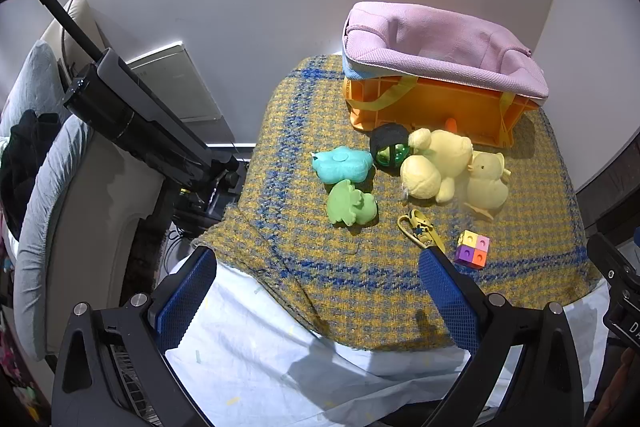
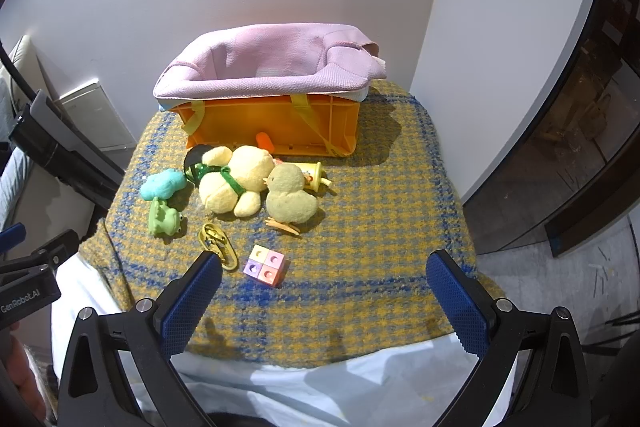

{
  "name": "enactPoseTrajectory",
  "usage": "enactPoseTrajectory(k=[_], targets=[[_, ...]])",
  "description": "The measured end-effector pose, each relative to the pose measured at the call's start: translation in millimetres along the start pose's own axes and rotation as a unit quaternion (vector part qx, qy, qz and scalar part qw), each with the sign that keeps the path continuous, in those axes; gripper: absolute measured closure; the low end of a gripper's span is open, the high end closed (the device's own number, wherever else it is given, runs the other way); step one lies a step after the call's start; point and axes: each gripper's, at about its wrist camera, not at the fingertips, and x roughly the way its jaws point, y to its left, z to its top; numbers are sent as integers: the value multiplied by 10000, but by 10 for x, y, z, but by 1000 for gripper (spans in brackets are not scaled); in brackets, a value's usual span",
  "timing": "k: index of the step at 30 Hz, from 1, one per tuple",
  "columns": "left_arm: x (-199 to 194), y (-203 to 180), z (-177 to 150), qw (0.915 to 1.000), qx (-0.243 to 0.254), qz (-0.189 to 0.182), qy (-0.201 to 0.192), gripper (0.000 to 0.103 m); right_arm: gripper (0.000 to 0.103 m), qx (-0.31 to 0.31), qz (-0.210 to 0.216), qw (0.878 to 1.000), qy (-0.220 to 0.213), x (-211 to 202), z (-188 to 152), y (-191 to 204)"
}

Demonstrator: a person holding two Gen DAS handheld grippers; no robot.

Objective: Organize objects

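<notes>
The left gripper (image 1: 318, 291) hangs with its jaws spread wide, nothing held between them. The right gripper (image 2: 326, 297) is likewise wide apart and empty, both pointing forward.

We take the crate (image 2: 272, 127) as our landmark: it stands at the back of the blanket (image 2: 360, 219), a fabric bag (image 2: 264, 67) draped over its top. Directly before it lies the plush bear (image 2: 234, 183), with the ball (image 2: 194, 159) at the bear's left, touching it, and the chick (image 2: 290, 197) at its right. Further left of the crate's front we find the cloud toy (image 2: 162, 183), the frog toy (image 2: 164, 219) just before that. Nearest us (well before the crate) lie the clip (image 2: 218, 243) and, right of it, the block cube (image 2: 266, 264).
</notes>
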Motion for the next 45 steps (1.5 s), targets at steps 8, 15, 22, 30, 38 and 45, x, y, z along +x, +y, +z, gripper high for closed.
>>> enactPoseTrajectory(k=[8,15,22,30,38,45], targets=[[3,2,-12,10000,78,-60,-9,0,1,129,-95,9999,10,0,6,-4],[4,-10,-37,9998,139,-104,-9,0,1,136,-95,9999,7,-7,10,-4],[3,-12,-50,9997,190,-143,-21,0,1,147,-103,9998,-1,-14,14,-3],[9,-22,-49,9995,249,-195,-19,0,1,161,-97,9998,-15,-18,13,-2],[36,-12,-11,9990,361,-275,-9,0,1,267,-196,9994,-29,-11,16,-9],[64,1,-4,9984,443,-329,-76,0,1,1011,-809,9916,15,26,15,13]])
